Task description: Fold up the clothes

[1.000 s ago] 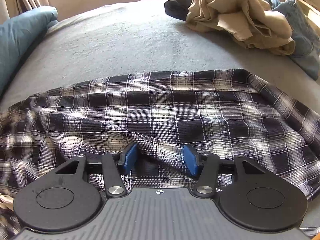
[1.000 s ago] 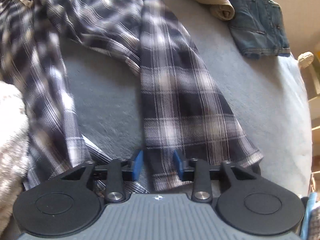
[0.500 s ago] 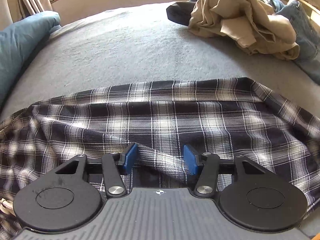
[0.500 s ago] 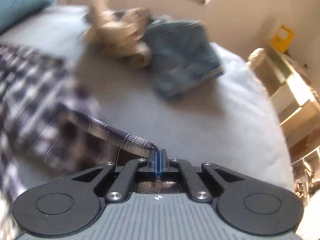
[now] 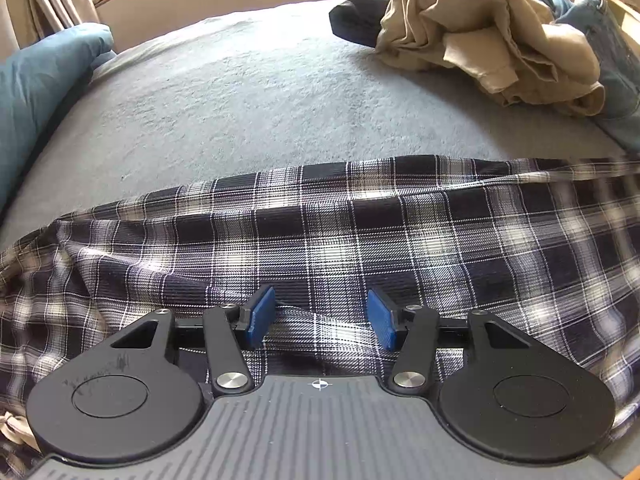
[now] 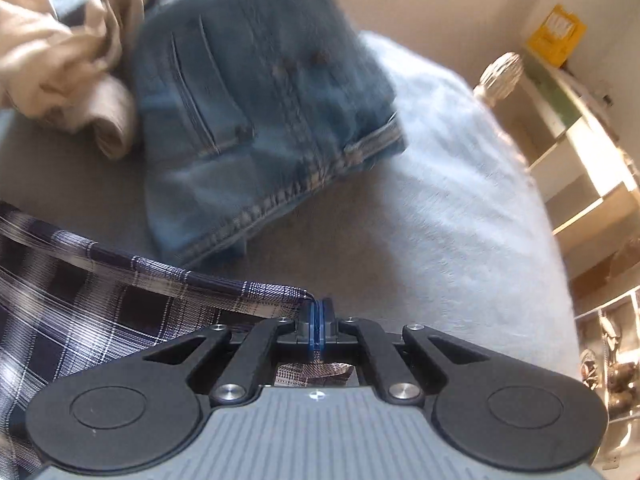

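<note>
A dark blue and white plaid shirt lies spread across the grey bed cover. My left gripper hovers low over its near edge, blue pads apart, with a raised fold of plaid lying between them but not pinched. My right gripper is shut on a corner of the plaid shirt, which stretches taut to the left and lifts off the bed. In the left wrist view the shirt's far right edge is blurred and pulled straight.
Folded blue jeans and a crumpled beige garment lie just beyond the right gripper. The beige pile and a dark garment sit at the bed's far right. A teal pillow is left. Shelves stand right of the bed.
My right gripper shut on the plaid sleeve end and swept it sideways toward the jeans, pulling the cloth taut. The left gripper stayed put, still open over the fold.
</note>
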`<state>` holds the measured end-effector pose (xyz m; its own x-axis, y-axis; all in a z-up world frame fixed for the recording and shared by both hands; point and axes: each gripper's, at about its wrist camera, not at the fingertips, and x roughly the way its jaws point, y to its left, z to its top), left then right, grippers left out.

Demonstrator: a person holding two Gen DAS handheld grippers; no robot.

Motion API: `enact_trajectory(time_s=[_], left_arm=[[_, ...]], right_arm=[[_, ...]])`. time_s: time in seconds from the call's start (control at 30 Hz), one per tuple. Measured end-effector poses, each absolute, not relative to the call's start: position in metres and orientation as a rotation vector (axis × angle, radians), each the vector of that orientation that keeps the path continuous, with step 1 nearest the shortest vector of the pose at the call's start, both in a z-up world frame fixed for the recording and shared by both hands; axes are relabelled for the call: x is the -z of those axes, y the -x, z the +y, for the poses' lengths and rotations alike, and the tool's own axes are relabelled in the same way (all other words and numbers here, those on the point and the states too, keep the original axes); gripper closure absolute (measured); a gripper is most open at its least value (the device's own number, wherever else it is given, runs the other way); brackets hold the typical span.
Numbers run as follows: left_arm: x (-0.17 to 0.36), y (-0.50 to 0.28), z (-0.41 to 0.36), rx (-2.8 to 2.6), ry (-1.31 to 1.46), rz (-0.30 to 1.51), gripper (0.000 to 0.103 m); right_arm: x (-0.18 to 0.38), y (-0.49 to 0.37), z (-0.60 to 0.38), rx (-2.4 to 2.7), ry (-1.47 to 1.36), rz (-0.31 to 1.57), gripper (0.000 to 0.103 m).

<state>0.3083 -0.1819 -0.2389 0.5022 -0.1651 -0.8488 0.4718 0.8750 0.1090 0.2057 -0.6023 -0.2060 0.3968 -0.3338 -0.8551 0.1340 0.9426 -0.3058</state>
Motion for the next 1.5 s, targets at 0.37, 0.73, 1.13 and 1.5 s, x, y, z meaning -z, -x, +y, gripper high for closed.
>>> enact_trajectory(time_s=[0.37,0.73,1.13,1.5], left_arm=[[0.242,-0.31,-0.183,0.425,-0.383,0.96,0.052],[0.24,-0.307,-0.181,0.415,-0.369,0.971,0.051],[0.24,-0.307,-0.178,0.436,-0.371,0.977,0.051],[0.238,-0.317,-0.172,0.44,-0.341,0.958,0.051]], right_arm=[[0.201,-0.192,-0.69,0.561,-0.389,0.995,0.067],[0.232,-0.251,-0.617,0.049,-0.711,1.13,0.068],[0.245,-0.303,-0.639,0.319,-0.627,1.03,0.096],[0.195,-0.241,-0.54,0.144,-0.391,1.015,0.084]])
